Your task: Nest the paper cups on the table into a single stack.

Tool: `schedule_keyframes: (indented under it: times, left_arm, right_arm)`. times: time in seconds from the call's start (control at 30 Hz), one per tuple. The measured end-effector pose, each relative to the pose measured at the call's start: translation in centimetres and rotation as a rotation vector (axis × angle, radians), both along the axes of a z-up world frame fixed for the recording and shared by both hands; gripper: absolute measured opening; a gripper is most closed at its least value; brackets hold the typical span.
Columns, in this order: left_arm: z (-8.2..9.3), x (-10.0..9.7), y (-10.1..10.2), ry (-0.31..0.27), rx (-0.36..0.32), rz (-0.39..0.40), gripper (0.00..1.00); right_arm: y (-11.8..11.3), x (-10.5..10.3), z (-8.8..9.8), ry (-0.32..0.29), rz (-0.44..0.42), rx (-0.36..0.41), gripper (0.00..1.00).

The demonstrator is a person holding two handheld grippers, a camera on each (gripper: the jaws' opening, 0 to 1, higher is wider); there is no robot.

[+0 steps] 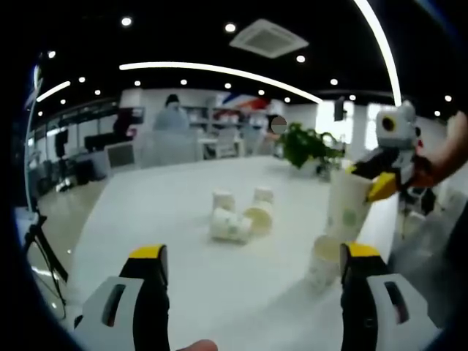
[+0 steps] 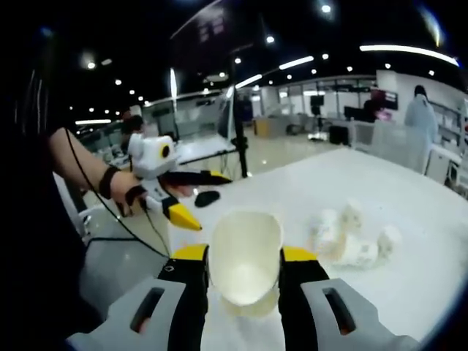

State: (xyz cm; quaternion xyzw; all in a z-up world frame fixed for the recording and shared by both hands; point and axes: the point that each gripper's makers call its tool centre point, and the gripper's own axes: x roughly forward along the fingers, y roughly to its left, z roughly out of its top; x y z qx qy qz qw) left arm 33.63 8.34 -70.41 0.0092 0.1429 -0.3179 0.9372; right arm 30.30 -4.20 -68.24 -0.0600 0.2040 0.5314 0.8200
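Right gripper clamps a raised paper cup; left gripper hovers open

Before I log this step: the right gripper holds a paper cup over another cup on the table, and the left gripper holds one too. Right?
Not quite. The left gripper is open and holds nothing, as the left gripper view shows. The right gripper does hold a paper cup over another cup on the table.
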Motion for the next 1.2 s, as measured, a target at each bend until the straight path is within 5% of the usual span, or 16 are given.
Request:
schedule_keyframes:
  times: [1.2]
  left_arm:
    - [-0.7,-0.1,0.1,0.023,-0.001,0.007,0.96]
  right_arm:
    - [0.3,0.6,-4.8,0.049,-0.041,-0.051,0.35]
